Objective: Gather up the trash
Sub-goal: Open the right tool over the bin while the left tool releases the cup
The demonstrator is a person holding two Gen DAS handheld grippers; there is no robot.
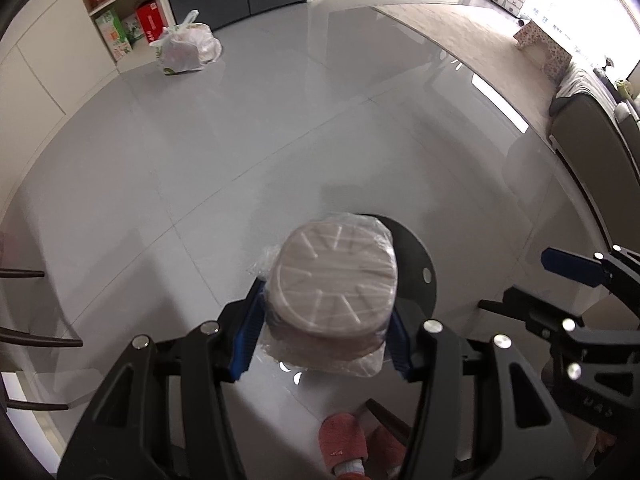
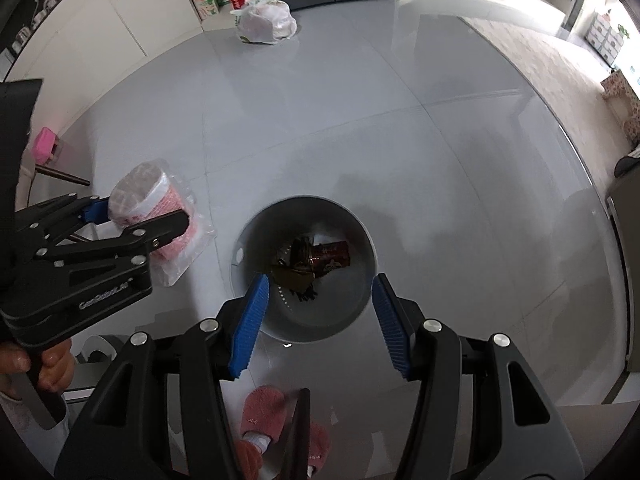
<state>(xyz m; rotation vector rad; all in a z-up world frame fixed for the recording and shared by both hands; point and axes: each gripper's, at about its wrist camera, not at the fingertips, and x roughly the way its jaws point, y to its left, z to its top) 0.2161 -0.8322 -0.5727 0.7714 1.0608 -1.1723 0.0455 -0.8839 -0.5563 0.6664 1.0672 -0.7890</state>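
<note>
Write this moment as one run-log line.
left gripper: shut on plastic-wrapped cup stack | right gripper: open, empty | trash bin: below, holds trash

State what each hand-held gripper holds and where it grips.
Left hand-held gripper clamps the plastic-wrapped cup by its sides, below the lid. Right hand-held gripper holds nothing.

Glossy grey tiled floor [image 2: 360,120] under bin [image 2: 360,280], tied plastic bag [image 2: 264,20], rug [image 2: 540,60].

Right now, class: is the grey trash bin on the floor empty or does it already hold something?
Not empty. The right wrist view looks into the bin and shows a dark can and scraps at its bottom.
</note>
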